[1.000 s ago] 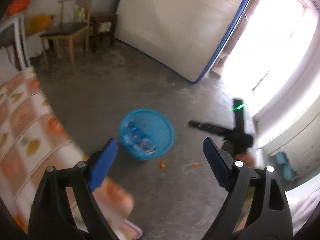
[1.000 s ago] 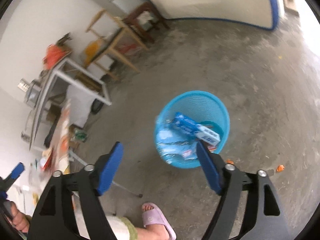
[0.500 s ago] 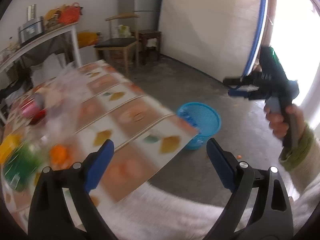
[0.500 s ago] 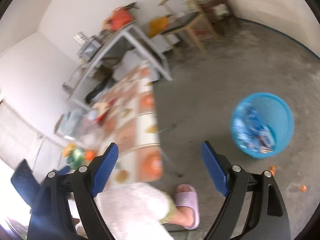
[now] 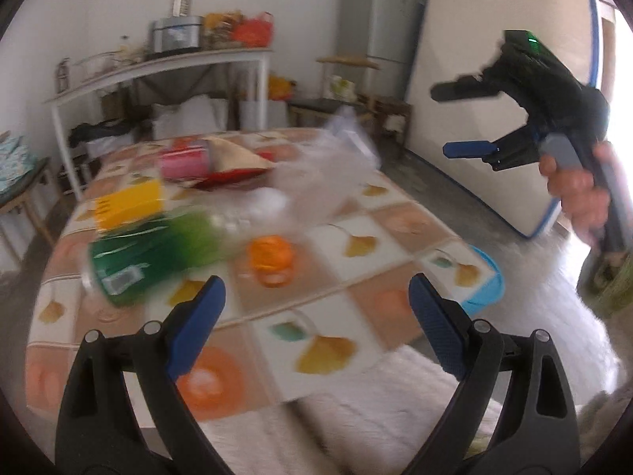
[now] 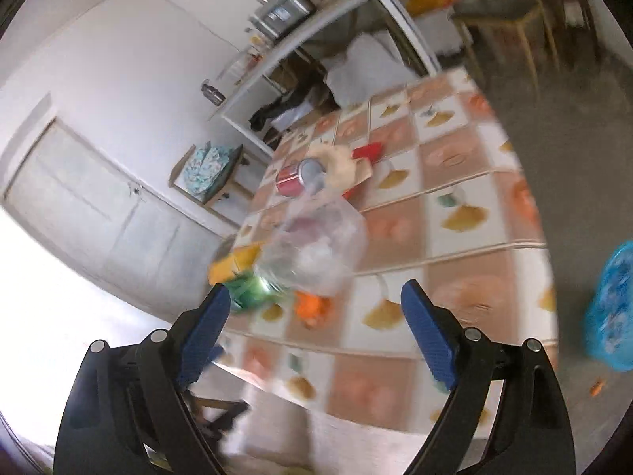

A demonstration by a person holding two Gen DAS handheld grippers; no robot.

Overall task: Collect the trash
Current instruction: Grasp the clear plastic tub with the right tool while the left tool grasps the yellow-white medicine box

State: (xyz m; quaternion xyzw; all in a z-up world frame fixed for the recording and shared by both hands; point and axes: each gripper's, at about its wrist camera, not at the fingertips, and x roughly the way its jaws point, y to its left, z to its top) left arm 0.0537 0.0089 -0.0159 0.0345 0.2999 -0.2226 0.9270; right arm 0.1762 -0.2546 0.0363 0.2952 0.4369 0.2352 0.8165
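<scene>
Both views are blurred. The left hand-held gripper [image 5: 312, 318] hangs above the near edge of the surface [image 5: 356, 277], its blue pads spread wide with nothing between them; the surface wears a checked cloth printed with leaves and orange discs. The right hand-held gripper [image 6: 314, 322] is likewise wide and empty; in the left wrist view it shows at the far right [image 5: 474, 118], held off the surface's right side by the person's right hand [image 5: 577, 194]. The trash lies bunched on the left and middle of the surface: a green bottle [image 5: 158, 253] on its side, a small orange piece [image 5: 271, 253] just right of it, a yellow box [image 5: 128, 204] behind, a clear plastic container [image 6: 316, 249] in the middle, and farther back a pink-red can [image 5: 186, 162] on its side beside a tan-and-red wrapper [image 5: 237, 158]. The blue basket [image 6: 611, 308] stands on the floor off the surface's right near corner, with wrappers inside.
</scene>
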